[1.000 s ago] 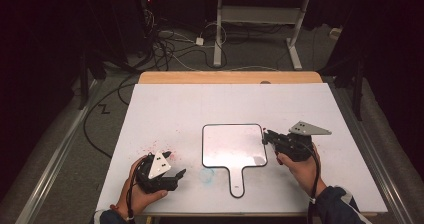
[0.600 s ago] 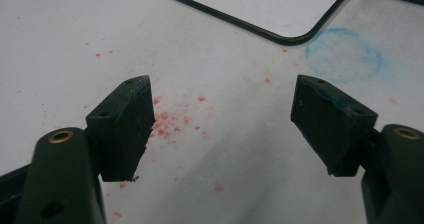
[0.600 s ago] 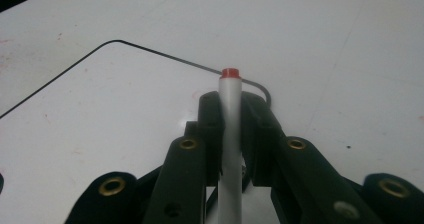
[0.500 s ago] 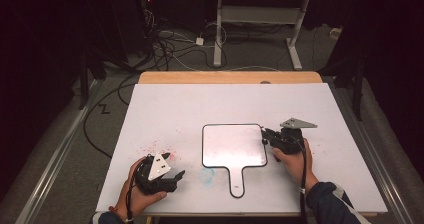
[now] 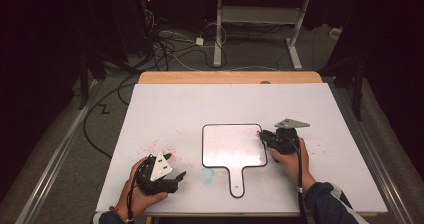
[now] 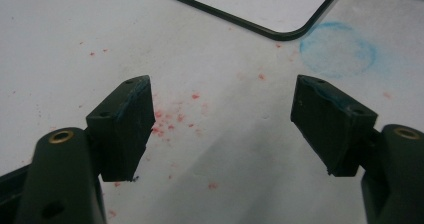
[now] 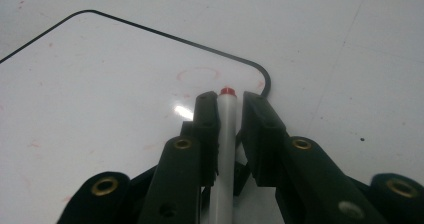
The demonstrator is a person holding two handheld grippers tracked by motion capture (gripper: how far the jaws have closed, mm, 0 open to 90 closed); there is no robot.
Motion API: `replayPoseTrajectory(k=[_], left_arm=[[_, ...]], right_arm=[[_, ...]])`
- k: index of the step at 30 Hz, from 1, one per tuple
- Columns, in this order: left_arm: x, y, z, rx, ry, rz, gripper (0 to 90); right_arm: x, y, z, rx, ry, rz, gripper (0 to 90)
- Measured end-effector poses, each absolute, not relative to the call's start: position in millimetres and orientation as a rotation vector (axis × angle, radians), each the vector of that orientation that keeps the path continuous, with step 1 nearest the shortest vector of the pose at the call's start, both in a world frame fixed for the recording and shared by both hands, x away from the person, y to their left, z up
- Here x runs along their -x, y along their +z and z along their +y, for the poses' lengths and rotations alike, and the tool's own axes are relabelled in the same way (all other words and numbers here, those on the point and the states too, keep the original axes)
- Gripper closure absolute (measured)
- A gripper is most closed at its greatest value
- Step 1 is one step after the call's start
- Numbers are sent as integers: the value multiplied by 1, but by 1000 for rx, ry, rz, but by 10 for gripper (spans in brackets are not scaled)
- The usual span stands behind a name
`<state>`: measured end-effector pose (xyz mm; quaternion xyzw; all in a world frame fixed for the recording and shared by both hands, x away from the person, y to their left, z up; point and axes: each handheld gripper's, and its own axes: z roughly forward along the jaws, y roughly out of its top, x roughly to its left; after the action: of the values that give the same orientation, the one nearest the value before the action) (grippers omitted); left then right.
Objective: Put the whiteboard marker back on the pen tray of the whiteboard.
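Observation:
A small paddle-shaped whiteboard (image 5: 233, 145) with a black rim lies in the middle of the white table, handle toward me. My right gripper (image 5: 263, 135) is at the board's right edge, shut on a white marker (image 7: 226, 129) with a red end. The marker tip points over the board's corner (image 7: 150, 69), near a faint red ring (image 7: 198, 75). My left gripper (image 5: 175, 179) rests near the front left of the table, open, nothing between its pads (image 6: 122, 124). The board's rim (image 6: 260, 31) lies beyond it.
Red specks (image 6: 172, 121) dot the table around the left gripper. A smudged blue ring (image 6: 337, 51) marks the table beside the board's handle. Cables (image 5: 165, 44) and a desk frame (image 5: 260, 19) lie on the floor beyond the table's far wooden edge (image 5: 230, 77).
My right gripper has slid left with the marker, from just off the board's right side to its right edge. The left gripper has hardly moved.

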<state>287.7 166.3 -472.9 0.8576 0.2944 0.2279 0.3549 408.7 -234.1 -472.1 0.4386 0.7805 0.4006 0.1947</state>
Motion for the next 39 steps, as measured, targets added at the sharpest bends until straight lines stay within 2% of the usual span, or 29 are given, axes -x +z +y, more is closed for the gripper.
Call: replayPoseTrajectory(k=[11,18,24,28,30,34,39], left_arm=[[-287,-473,165,-2215,585,753,241],[-289,-471,165,-2200,585,757,233],[-290,-471,166,-2199,589,767,226],[-289,-471,166,-2204,597,770,213],[-289,-471,167,-2197,596,770,206],[-289,-472,167,-2208,610,758,199],[-290,-472,166,-2211,616,752,199]], right_arm=[[-411,-472,-237,-1230,1074,2174,713],[-402,-457,-247,-1186,1142,2135,585],[-370,-431,-266,-848,1117,2094,436],[-343,-424,-284,-756,1156,2084,344],[-328,-427,-293,-752,1141,2066,338],[-305,-437,-307,-777,1111,2039,263],[-294,-444,-317,-846,1128,2036,249]])
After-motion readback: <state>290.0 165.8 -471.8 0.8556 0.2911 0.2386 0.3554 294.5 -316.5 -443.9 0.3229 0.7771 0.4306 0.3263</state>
